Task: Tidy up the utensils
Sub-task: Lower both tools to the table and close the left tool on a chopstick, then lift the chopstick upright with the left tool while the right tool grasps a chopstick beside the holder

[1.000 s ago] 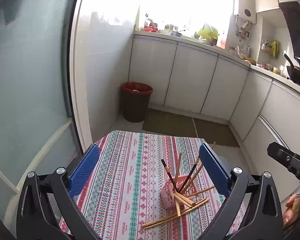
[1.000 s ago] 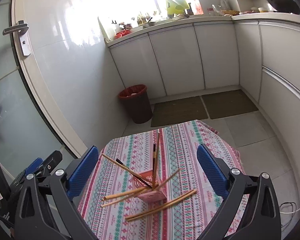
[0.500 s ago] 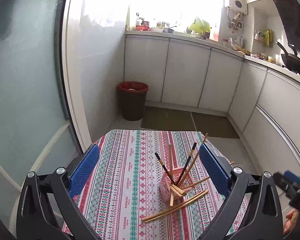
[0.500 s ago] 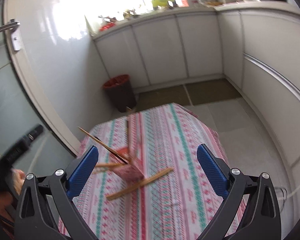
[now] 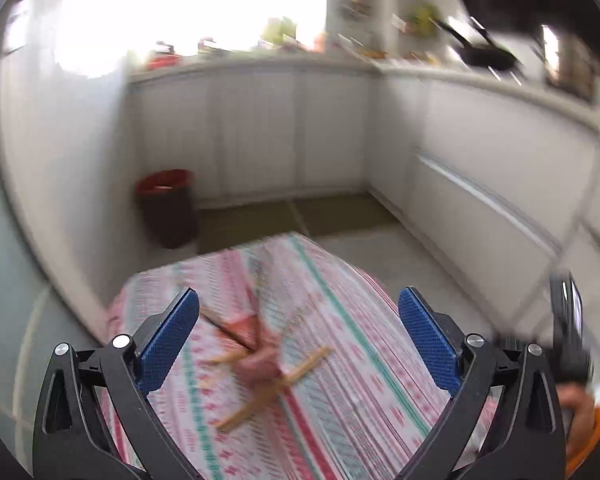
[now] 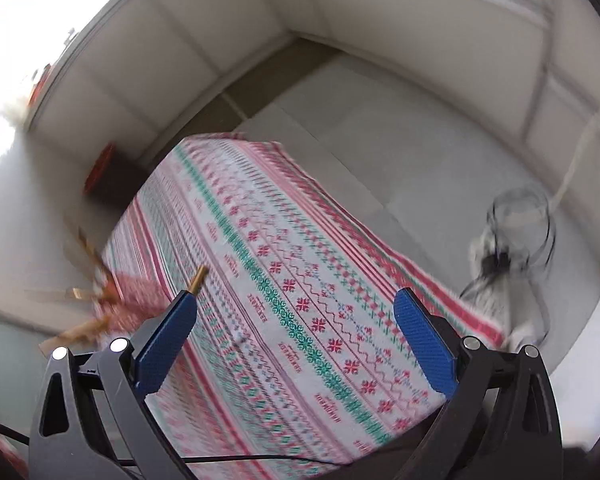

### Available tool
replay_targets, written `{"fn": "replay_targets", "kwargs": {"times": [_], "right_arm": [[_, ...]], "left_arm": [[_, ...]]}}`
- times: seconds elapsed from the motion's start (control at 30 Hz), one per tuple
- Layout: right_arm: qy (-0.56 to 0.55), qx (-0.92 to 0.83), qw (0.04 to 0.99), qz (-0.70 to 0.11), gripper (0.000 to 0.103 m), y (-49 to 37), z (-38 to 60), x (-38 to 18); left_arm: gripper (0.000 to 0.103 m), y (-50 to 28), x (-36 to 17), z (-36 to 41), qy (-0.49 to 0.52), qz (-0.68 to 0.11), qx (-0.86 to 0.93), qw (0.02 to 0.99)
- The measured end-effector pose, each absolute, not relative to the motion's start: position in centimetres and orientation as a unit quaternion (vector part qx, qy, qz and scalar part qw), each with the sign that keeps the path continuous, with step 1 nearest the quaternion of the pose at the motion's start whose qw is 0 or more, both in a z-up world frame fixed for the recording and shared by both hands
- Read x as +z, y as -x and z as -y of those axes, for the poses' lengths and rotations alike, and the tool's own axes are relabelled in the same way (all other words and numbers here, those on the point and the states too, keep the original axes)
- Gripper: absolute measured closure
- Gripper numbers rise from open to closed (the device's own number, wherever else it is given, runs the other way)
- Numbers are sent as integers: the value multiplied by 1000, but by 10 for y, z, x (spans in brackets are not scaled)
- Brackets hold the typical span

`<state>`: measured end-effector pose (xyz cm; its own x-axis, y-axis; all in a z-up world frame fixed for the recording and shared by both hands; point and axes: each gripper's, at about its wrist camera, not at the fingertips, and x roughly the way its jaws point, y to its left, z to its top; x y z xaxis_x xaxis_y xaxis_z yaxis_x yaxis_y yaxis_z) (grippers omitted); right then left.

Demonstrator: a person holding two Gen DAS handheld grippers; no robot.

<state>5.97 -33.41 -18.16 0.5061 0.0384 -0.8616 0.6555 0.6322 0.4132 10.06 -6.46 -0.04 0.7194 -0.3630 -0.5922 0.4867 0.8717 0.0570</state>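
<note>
While both views are smearing with motion blur, the layout is still reading fine. Left tool [image 5: 299,336] is hovering over the surface [image 5: 340,412] with pads spread wide, nothing between them. Right tool [image 6: 296,336] is likewise spread and gripping nothing.

Surface is wearing a striped patterned tablecloth [image 6: 300,280] in red, green and white. Pink utensil holder [image 5: 256,354] is sitting near the middle of it in the left view, chopsticks [image 5: 274,388] sticking out of it at angles and lying on the cloth against it. In the right view the same holder [image 6: 130,294] is sitting at the surface's left edge, just outside the left pad; blur is hiding the count.

Room: white cabinets [image 5: 256,132] are running along two walls, a red-lined trash bin [image 5: 168,208] is standing on the floor in the corner, dark floor mats [image 5: 292,220] are lying in front of the cabinets. A cable coil [image 6: 516,240] is lying on the floor tiles right of the surface.
</note>
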Motion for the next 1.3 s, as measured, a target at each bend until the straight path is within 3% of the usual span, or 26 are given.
{"fn": "replay_targets", "kwargs": {"times": [0.2, 0.33, 0.4, 0.53, 0.7, 1.03, 1.07, 1.2, 1.3], "right_arm": [[-492, -195, 724, -442, 7, -41, 365, -199], [-541, -165, 686, -459, 7, -42, 371, -216], [-552, -156, 675, -464, 7, -44, 372, -220], [-572, -146, 658, -467, 7, -45, 375, -225], [-593, -133, 639, -472, 7, -46, 378, -232], [-596, -126, 631, -479, 7, -45, 379, -237], [-595, -125, 632, -481, 7, -46, 379, -238], [-593, -124, 631, -485, 7, -46, 378, -238], [-588, -130, 636, -483, 7, -46, 380, -237]], "left_arm": [[7, -139, -95, 165, -262, -450, -289, 803], [11, -174, -166, 197, -339, -508, -260, 748], [29, -191, -194, 203, -362, -532, -247, 724], [48, -218, -236, 210, -413, -555, -226, 686], [60, -236, -255, 213, -440, -561, -215, 668], [59, -266, -272, 210, -433, -584, -209, 654], [61, -268, -272, 209, -428, -589, -213, 652], [89, -267, -272, 206, -405, -601, -231, 649], [93, -251, -272, 209, -419, -587, -227, 654]]}}
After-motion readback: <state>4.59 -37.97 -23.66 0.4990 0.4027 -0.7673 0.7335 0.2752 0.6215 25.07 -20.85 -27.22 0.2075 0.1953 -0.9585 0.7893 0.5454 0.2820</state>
